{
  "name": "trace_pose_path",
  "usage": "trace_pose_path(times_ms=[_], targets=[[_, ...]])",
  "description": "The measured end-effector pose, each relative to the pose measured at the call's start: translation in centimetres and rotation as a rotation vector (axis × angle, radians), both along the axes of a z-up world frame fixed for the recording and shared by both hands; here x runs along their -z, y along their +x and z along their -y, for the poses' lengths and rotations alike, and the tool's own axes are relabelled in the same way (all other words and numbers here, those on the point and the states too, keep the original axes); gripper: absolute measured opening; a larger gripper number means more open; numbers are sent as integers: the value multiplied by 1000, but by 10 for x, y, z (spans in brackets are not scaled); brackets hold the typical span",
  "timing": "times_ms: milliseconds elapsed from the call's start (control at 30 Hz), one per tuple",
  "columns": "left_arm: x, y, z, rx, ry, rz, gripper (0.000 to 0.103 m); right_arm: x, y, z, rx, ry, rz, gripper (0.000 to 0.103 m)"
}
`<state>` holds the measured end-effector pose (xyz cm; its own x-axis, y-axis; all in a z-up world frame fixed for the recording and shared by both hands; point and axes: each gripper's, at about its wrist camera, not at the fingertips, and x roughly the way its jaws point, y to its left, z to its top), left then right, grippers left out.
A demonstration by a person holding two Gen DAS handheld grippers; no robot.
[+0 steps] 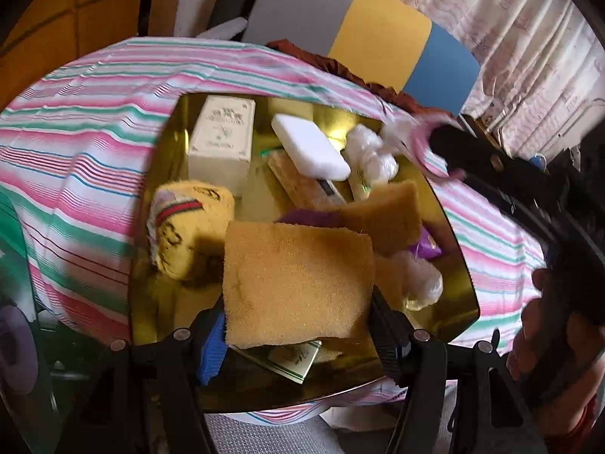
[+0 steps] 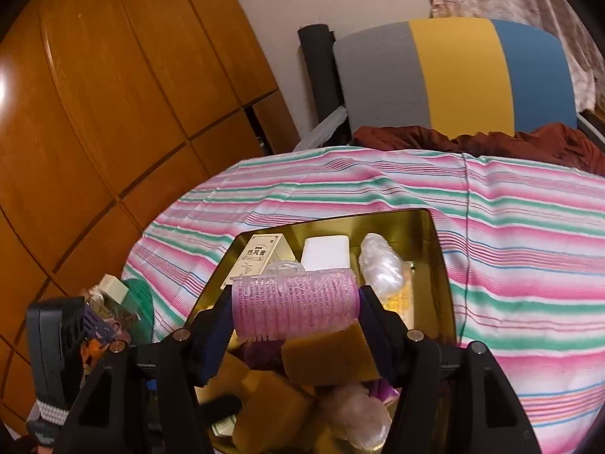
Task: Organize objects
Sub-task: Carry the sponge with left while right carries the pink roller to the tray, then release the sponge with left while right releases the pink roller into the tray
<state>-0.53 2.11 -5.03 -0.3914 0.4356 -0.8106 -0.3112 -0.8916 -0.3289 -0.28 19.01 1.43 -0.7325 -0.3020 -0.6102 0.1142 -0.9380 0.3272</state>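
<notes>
Gripping a pink roller (image 2: 295,303), the right gripper (image 2: 295,312) hovers over the gold tray (image 2: 440,249)

**A:** so where's everything sitting in the left wrist view?

**B:** tray (image 1: 453,234) fills mid-frame, on the striped cloth (image 1: 75,143). Inside it: carton (image 1: 221,143) upper left, soap bar (image 1: 310,147) right of that, sponge (image 1: 298,280) lower middle, pouch (image 1: 189,227) to its left. Chair (image 1: 378,30) sits behind, top of frame.
</notes>
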Motion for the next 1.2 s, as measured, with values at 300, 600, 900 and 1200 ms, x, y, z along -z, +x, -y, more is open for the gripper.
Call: trace_pose_path(times_ms=[300, 600, 900, 1200], targets=[[5, -3, -5, 6, 9, -14, 78, 9, -26, 20, -13, 43, 24, 64], [14, -3, 11, -29, 52, 15, 103, 23, -37, 26, -39, 17, 90, 65], [-2, 10, 22, -40, 54, -75, 88, 17, -7, -9, 65, -67, 61, 65], [8, -15, -8, -5, 12, -55, 73, 11, 6, -23, 116, -50, 51, 65]])
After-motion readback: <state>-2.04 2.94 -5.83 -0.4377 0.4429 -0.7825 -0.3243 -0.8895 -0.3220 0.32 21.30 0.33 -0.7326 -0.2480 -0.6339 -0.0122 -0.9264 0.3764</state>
